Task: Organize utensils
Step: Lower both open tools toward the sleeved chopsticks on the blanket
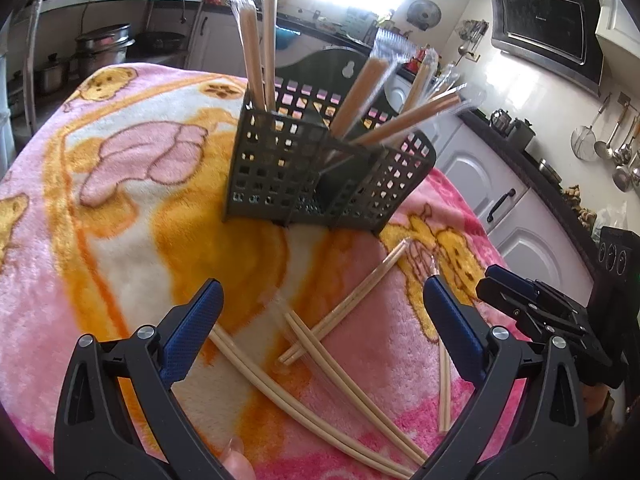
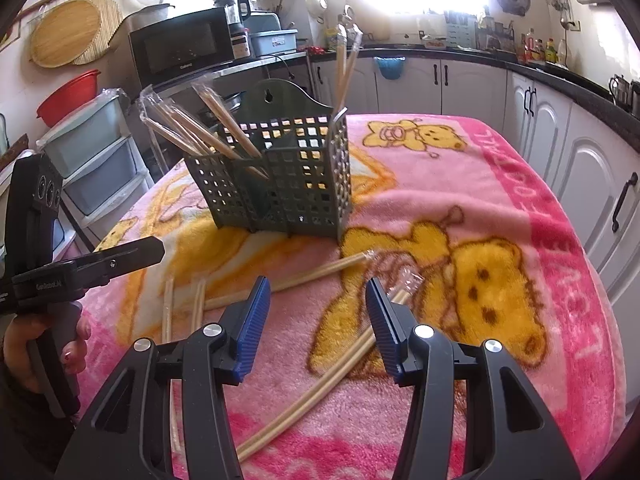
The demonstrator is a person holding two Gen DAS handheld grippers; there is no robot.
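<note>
Kitchen setting, table draped in a pink fleece blanket [image 2: 460,184] printed with yellow bears.

Nearest, in the left wrist view: left gripper [image 1: 320,312] with jaws spread wide, blue pads clear of everything, hovering tilted downward above a scatter of loose chopsticks [image 1: 320,344]. Several pairs lying flat on the blanket, crossing one another, some in clear plastic sleeves; one pair [image 1: 444,392] lying apart, close by the right-hand pad. Fingertip visible at the bottom edge of that view.

Nearest, in the right wrist view: right gripper [image 2: 318,304] with jaws partly parted, nothing between the pads, hanging over the same scatter; one sleeved pair [image 2: 320,388] running diagonally beneath it, another [image 2: 280,284] lying crosswise just beyond the fingertips. Off to the left in that view, the other gripper seen from the side, its handle held in a hand [image 2: 44,344].

Farther back, mid-table: dark green lattice caddy [image 1: 316,168], upright, divided into compartments, with a raised back panel and hanging hole. Sleeved chopsticks [image 1: 260,52] standing in one end compartment, more leaning out at a slant from the other end [image 1: 384,96].

Beyond, along the walls: white cabinets [image 2: 560,128] under a dark counter, black microwave [image 2: 180,44], range hood [image 1: 548,24], hanging ladles [image 1: 616,148], bright window.
</note>
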